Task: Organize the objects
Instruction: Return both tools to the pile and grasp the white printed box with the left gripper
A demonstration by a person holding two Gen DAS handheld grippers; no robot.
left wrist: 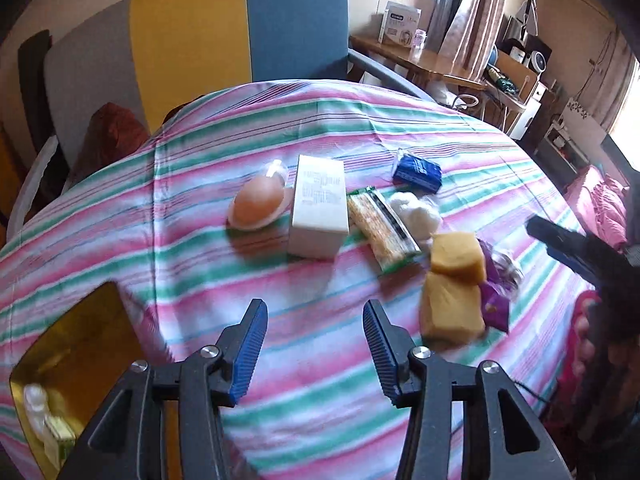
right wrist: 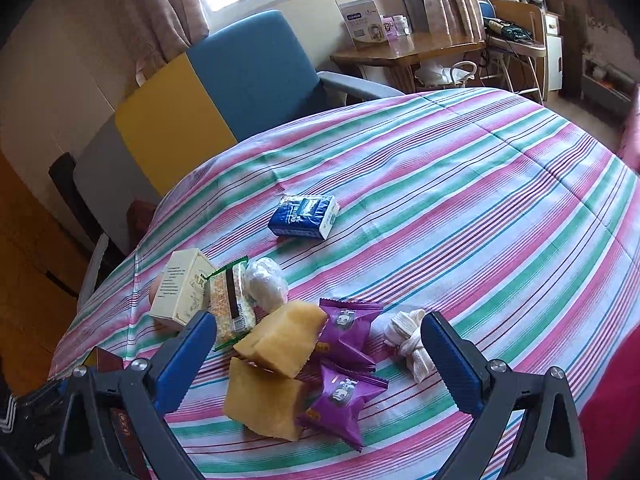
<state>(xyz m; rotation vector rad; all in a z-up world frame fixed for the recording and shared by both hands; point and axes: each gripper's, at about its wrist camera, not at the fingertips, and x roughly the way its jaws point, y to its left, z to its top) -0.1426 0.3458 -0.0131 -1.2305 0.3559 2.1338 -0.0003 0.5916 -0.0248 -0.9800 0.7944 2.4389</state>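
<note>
A loose pile lies on the striped tablecloth (left wrist: 320,400). It holds an orange egg shape in a clear shell (left wrist: 256,204), a white box (left wrist: 318,212), a snack bar packet (left wrist: 382,228), a white wad (left wrist: 414,212) and a blue tissue pack (left wrist: 416,172). There are also two yellow sponges (right wrist: 284,340) (right wrist: 264,404), two purple packets (right wrist: 350,328) (right wrist: 340,400) and knotted white socks (right wrist: 408,340). My left gripper (left wrist: 314,308) is open over bare cloth, short of the pile. My right gripper (right wrist: 320,320) is open wide above the sponges and purple packets, its pads touching none.
A gold tray (left wrist: 76,356) with a small bottle sits at the near left table edge. A blue and yellow chair (right wrist: 248,76) stands behind the table. A wooden desk (right wrist: 404,50) is further back, and pink bedding (left wrist: 600,204) lies to the right.
</note>
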